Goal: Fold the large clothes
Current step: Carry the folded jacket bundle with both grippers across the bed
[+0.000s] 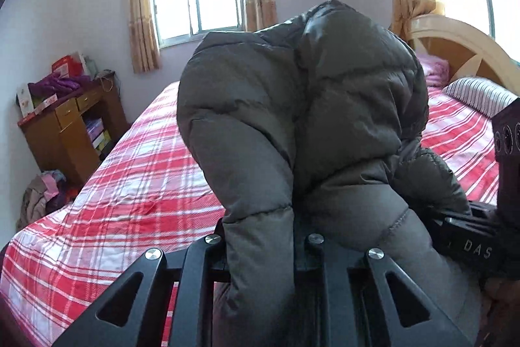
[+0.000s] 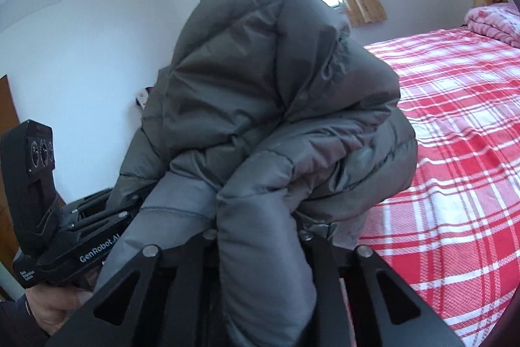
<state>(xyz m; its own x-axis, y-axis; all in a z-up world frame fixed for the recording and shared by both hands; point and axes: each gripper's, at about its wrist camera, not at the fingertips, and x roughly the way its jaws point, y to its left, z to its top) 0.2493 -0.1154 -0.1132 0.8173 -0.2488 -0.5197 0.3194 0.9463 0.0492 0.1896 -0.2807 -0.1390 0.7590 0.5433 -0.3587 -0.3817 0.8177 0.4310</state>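
A large dark grey puffer jacket [image 1: 292, 106] is bunched up and held in the air above the bed; it fills the middle of both views [image 2: 260, 106]. My left gripper [image 1: 261, 236] is shut on a thick fold of the jacket. My right gripper [image 2: 256, 233] is shut on another fold of it. The fingertips of both are buried in the fabric. The right gripper's body shows at the right edge of the left wrist view [image 1: 471, 236], and the left gripper's body shows at the left of the right wrist view [image 2: 65, 233]. The two grippers are close together.
The bed with a red and white plaid sheet [image 1: 130, 184] lies below and beyond the jacket, also in the right wrist view [image 2: 455, 152]. A striped pillow [image 1: 477, 93] and a wooden headboard [image 1: 455, 47] are at the right. A cluttered wooden cabinet [image 1: 71, 126] stands at the left wall.
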